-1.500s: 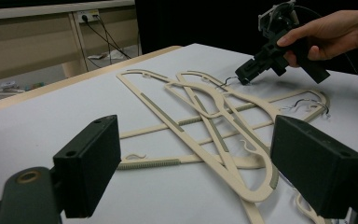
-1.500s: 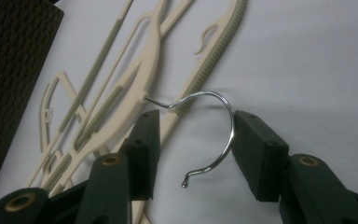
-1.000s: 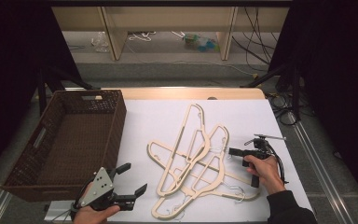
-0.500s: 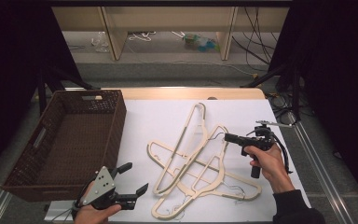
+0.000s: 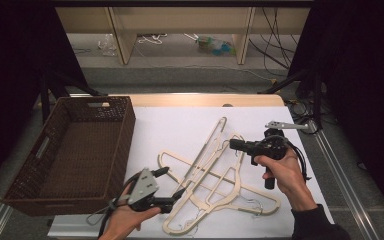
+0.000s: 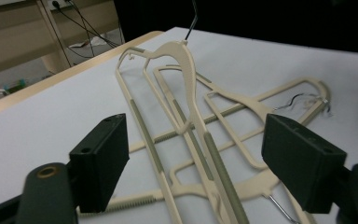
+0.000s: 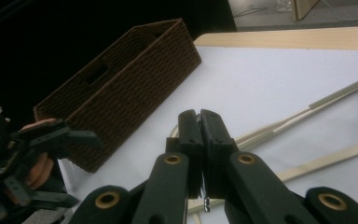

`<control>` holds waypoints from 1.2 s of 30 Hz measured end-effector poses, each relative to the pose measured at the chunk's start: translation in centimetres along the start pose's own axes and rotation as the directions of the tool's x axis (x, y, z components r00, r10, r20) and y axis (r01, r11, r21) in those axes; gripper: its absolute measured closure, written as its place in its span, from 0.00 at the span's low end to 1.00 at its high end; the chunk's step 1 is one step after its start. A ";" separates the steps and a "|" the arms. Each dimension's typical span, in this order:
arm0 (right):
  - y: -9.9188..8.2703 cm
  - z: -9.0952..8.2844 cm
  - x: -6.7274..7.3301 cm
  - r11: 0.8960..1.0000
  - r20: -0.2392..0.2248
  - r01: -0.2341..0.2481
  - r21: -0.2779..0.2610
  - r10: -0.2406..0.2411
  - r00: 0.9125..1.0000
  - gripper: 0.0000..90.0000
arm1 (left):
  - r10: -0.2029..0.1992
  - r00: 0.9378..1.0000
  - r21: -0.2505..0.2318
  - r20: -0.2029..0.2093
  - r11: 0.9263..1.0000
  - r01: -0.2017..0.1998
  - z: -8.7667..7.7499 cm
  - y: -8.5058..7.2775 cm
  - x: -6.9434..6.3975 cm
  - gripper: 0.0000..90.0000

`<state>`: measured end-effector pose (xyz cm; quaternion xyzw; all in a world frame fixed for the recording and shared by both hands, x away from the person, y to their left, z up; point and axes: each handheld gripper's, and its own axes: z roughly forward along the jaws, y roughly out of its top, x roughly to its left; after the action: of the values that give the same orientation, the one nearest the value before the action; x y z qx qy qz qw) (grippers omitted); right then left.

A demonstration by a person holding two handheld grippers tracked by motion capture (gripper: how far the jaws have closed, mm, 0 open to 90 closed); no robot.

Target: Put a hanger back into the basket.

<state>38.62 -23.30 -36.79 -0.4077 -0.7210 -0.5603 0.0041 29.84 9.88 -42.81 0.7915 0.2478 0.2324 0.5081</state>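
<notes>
Several cream plastic hangers (image 5: 215,192) lie tangled on the white table top (image 5: 180,125). My right gripper (image 5: 234,144) hangs above them, shut on the thin metal hook (image 7: 206,201) of one hanger (image 6: 182,60), whose top is raised off the pile. My left gripper (image 5: 172,182) sits low at the pile's near left end. Its jaws have just been closing a little but stand wide apart, the hanger bars (image 6: 214,154) lying on the table between and beyond them, untouched by the pads (image 6: 100,158).
A dark brown woven basket (image 5: 125,130) stands empty at the table's left, its side wall (image 7: 135,74) also in the right gripper view. Wooden table edge (image 5: 205,100) at the back, metal rails along the sides, cables on the floor beyond.
My right gripper has risen and shifted left with the hook, tilting that hanger up. My left gripper has moved right, up to the near end of the hangers.
</notes>
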 end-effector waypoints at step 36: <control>0.2 1.0 3.3 0.997 -0.075 0.077 -0.003 -0.077 0.994 0.97 | 0.028 1.000 0.225 -0.004 0.974 -0.026 7.8 4.0 0.0 0.92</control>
<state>36.95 -20.51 -35.49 -0.3583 -0.7353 -0.5752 0.0098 35.34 3.04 -42.07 0.8464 0.2637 0.2125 0.4110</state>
